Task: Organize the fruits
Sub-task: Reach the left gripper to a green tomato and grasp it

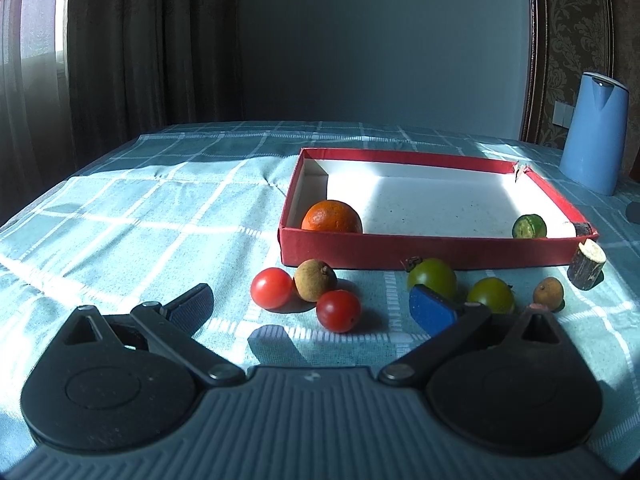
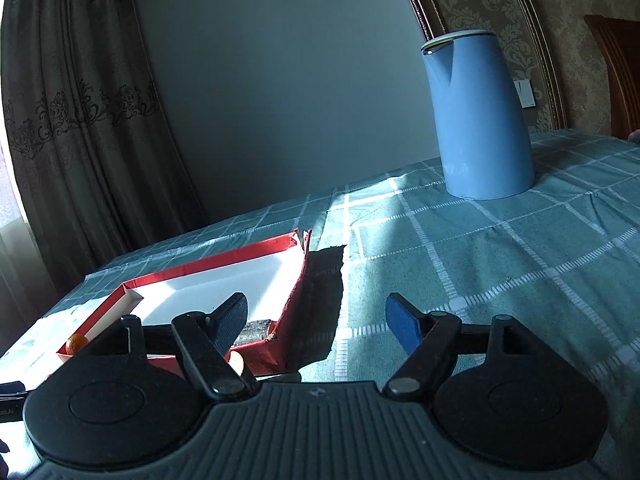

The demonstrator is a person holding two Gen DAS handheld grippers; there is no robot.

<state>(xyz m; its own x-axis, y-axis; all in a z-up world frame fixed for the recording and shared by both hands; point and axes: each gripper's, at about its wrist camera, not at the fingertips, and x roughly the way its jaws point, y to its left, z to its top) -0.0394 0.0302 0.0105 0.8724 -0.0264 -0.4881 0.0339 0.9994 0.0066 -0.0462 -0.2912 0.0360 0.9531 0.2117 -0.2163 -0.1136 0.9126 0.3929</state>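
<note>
A red box (image 1: 424, 250) with a white floor holds an orange (image 1: 332, 217), a small green fruit (image 1: 529, 227) and a dark stick piece (image 1: 582, 229). On the cloth in front of it lie two red tomatoes (image 1: 272, 289) (image 1: 338, 311), a brown longan (image 1: 315, 280), two green tomatoes (image 1: 432, 279) (image 1: 491, 296) and a smaller longan (image 1: 548, 292). My left gripper (image 1: 312, 304) stands open just short of the red tomatoes, holding nothing. My right gripper (image 2: 316, 308) is open and empty at the box's right corner (image 2: 296, 312); the orange (image 2: 76, 343) shows far left.
A tall blue jug (image 2: 480, 120) stands on the checked teal cloth (image 2: 480, 260) behind and right of the box. A cut wood stub (image 1: 587, 264) lies outside the box's right corner. Curtains hang at the left; a wooden chair back (image 2: 616, 72) is at far right.
</note>
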